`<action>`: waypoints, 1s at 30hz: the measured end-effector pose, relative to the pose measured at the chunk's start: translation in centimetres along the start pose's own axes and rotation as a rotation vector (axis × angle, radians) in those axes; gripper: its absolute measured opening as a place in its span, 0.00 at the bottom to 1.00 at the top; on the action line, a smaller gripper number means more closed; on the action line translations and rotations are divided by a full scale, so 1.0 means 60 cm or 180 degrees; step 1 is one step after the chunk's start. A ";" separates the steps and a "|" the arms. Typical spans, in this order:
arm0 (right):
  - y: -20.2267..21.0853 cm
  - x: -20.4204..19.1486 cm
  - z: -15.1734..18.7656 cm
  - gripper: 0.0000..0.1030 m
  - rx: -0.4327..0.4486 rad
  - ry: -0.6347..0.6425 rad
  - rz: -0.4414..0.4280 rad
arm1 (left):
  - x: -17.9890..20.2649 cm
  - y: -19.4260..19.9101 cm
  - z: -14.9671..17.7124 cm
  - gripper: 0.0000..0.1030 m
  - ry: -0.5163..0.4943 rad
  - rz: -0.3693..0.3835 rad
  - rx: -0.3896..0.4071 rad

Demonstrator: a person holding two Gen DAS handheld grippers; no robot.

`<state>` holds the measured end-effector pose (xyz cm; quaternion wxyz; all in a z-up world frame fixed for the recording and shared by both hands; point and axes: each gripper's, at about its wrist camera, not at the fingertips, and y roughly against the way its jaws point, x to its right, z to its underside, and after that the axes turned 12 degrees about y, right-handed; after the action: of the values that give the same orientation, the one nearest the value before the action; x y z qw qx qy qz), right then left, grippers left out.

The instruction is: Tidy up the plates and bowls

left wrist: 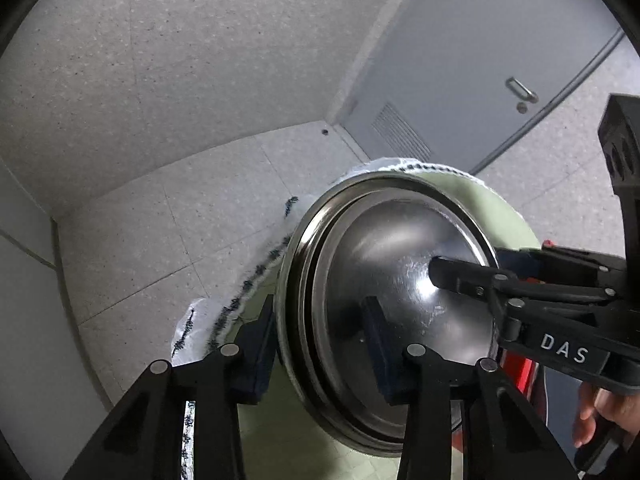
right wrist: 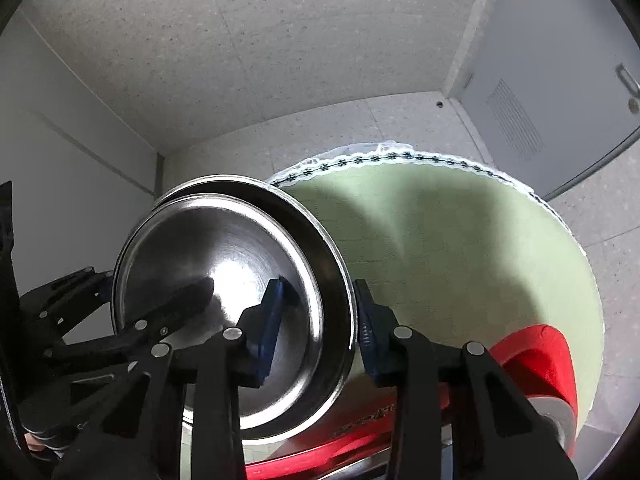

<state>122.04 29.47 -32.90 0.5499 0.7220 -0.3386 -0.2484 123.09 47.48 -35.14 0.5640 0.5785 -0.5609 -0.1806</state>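
Both tools grip the steel stack: a bowl (left wrist: 404,292) nested in a plate (left wrist: 298,280), held tilted above the green worktop (right wrist: 460,240). Left tool (left wrist: 320,344) pinches the near rim, right tool (right wrist: 316,328) the opposite rim. Step: carrying the pair w/ both tools. Next, prob.: level it, lower onto worktop, then let go.

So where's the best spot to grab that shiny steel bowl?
By its thin rim. The steel bowl has a smooth, rounded inside with nothing to pinch, so each gripper's fingers straddle the rim from opposite sides, one finger inside and one outside, as left and right do here.
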 end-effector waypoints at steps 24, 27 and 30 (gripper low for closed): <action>0.267 0.008 0.110 0.30 0.1069 -0.0228 0.0091 | 0.132 0.217 0.070 0.34 -0.0484 0.0382 0.0566; 0.284 0.030 0.149 0.30 0.1029 -0.0324 0.0182 | 0.160 0.210 0.091 0.34 -0.0587 0.0479 0.0390; 0.294 0.057 0.193 0.30 0.0964 -0.0453 0.0239 | 0.196 0.198 0.110 0.34 -0.0748 0.0500 0.0244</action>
<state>111.96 16.70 -19.02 0.4184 0.7640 -0.4369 -0.2244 115.83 37.64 -22.00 0.4843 0.5288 -0.6731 -0.1808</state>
